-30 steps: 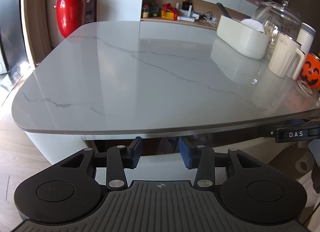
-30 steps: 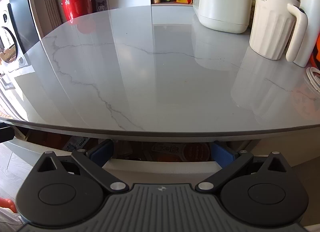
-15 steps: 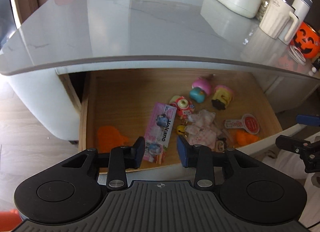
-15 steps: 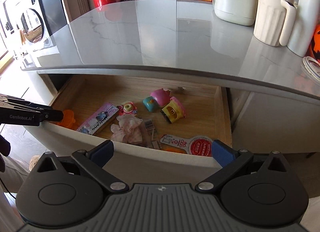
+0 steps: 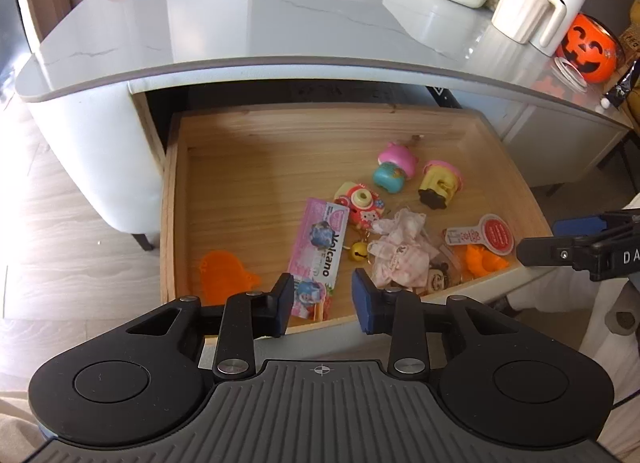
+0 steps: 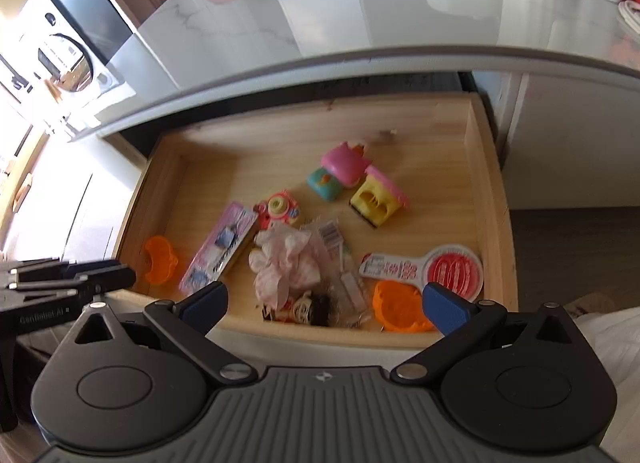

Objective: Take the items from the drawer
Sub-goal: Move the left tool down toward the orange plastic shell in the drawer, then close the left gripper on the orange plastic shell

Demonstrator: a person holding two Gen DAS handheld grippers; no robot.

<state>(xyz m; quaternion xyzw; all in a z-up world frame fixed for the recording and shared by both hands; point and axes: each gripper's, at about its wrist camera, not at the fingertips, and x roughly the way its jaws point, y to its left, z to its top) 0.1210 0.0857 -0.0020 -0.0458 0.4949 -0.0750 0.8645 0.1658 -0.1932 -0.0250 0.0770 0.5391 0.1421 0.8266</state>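
1. Wooden drawer (image 5: 176, 199) stands pulled out from under the marble-topped desk (image 5: 280, 11); its inside is in full view from both wrist cameras.
2. Left gripper (image 5: 322, 299) hangs above the drawer's front edge, pointing steeply down. Jaws partly apart and closing; nothing between the pads, nothing held.
3. Right gripper (image 6: 324, 303) also sits over the front edge, to the right. Jaws wide apart, empty.
4. Contents, clustered centre to right of the drawer floor:
   - pink "Volcano" packet (image 5: 320, 251), lying flat, just beyond the left gripper's pads;
   - pink cloth bundle (image 5: 400, 251) just beside the packet;
   - small gold bell (image 5: 359, 250) between packet and cloth;
   - red toy camera (image 5: 360, 203) behind the packet;
   - pink-and-teal toy (image 5: 394, 169) and yellow-and-pink toy (image 5: 440, 185) further back, close together;
   - red round tag (image 5: 496, 234) near the right wall;
   - orange piece (image 5: 484, 261) at the front right corner.
5. Separate orange shape (image 5: 224, 273) lies alone at front left, well apart from the cluster.
6. On the desk, far right: cream jug (image 5: 524, 11), pumpkin bucket (image 5: 590, 49).
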